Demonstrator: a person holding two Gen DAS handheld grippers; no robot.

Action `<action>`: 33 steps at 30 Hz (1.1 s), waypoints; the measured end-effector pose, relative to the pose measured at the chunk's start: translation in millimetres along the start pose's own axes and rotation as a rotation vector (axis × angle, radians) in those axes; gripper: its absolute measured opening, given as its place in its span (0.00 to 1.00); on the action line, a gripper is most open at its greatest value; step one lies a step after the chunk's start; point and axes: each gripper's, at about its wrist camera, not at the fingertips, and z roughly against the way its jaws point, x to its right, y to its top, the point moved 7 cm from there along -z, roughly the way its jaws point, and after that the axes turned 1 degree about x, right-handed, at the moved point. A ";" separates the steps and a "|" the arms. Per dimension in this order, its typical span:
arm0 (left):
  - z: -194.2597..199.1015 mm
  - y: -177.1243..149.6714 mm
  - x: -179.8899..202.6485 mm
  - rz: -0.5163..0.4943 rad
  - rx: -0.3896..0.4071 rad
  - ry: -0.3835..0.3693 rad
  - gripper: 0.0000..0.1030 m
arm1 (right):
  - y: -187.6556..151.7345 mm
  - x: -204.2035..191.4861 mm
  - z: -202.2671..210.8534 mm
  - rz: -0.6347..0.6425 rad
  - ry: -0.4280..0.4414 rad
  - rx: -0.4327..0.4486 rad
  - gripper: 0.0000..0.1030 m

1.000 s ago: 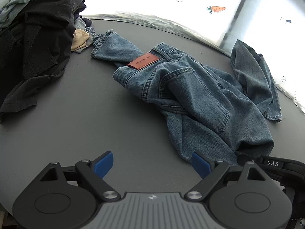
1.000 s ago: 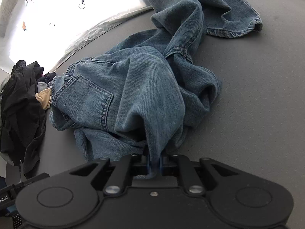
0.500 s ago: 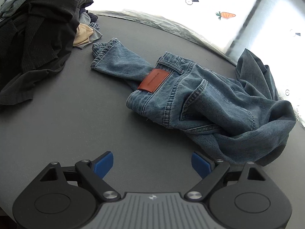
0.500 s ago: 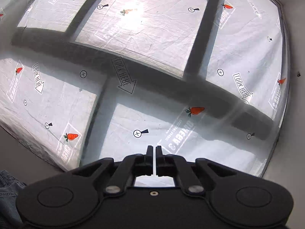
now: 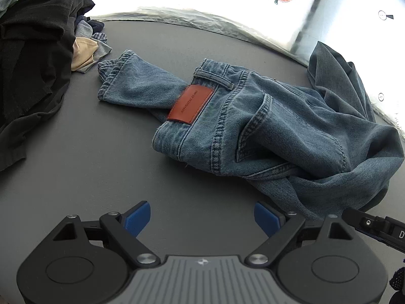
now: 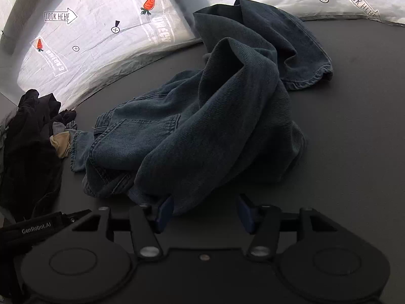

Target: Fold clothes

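Dark grey matte surface [image 5: 101, 172]; behind it a bright backlit white plastic sheet [image 6: 106, 50] printed with orange carrots, arrows, crosshair marks.

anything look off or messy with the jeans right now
Yes: the jeans lie crumpled on the grey table, not flat. One leg is tucked under the waistband near the leather patch; the other is bunched and twisted.

The dark clothes pile [image 5: 30, 58] runs past the left edge.

Before me, a grey table [image 5: 83, 167] meets a white plastic sheet [image 6: 96, 58] printed with orange carrots [image 6: 149, 2], crosshair marks and a "LOOK HERE" arrow [image 6: 60, 16].
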 end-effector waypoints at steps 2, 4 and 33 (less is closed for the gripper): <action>-2.7 2.2 -4.0 -0.002 -0.006 0.006 0.87 | -2.7 -9.3 -18.1 -0.013 0.037 -0.026 0.58; -5.9 5.2 -8.7 0.004 -0.012 0.010 0.87 | -1.5 -13.5 -35.4 -0.036 0.043 -0.040 0.59; 1.6 1.2 20.2 -0.054 0.023 -0.028 0.87 | 111.6 -1.5 147.5 0.606 -0.610 0.624 0.14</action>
